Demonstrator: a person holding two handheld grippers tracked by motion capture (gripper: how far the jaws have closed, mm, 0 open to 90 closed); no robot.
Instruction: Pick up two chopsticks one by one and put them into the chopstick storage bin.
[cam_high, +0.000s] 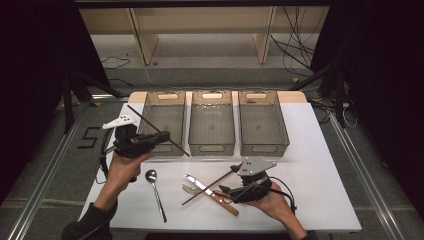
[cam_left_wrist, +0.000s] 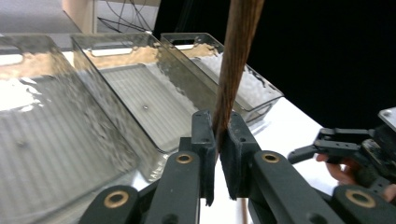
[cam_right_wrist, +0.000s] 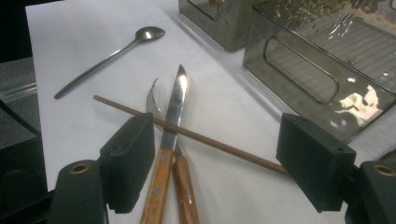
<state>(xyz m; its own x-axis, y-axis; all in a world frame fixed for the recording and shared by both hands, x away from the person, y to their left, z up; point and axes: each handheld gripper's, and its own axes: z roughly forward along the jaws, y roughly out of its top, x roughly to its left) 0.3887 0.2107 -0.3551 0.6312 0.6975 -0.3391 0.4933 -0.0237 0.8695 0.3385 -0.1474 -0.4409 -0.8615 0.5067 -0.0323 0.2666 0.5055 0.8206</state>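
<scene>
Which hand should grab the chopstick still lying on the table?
Right. The right tongs stand open just above that chopstick, which lies across the knife and fork. The left tongs are shut on the other chopstick, up by the bins.

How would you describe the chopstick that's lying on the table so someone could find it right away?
On the white table, in front of the three grey bins, cutlery lies near the right gripper. The loose chopstick is the thin dark brown stick lying across the wooden-handled knife and fork. Its twin is clamped in the left gripper.
</scene>
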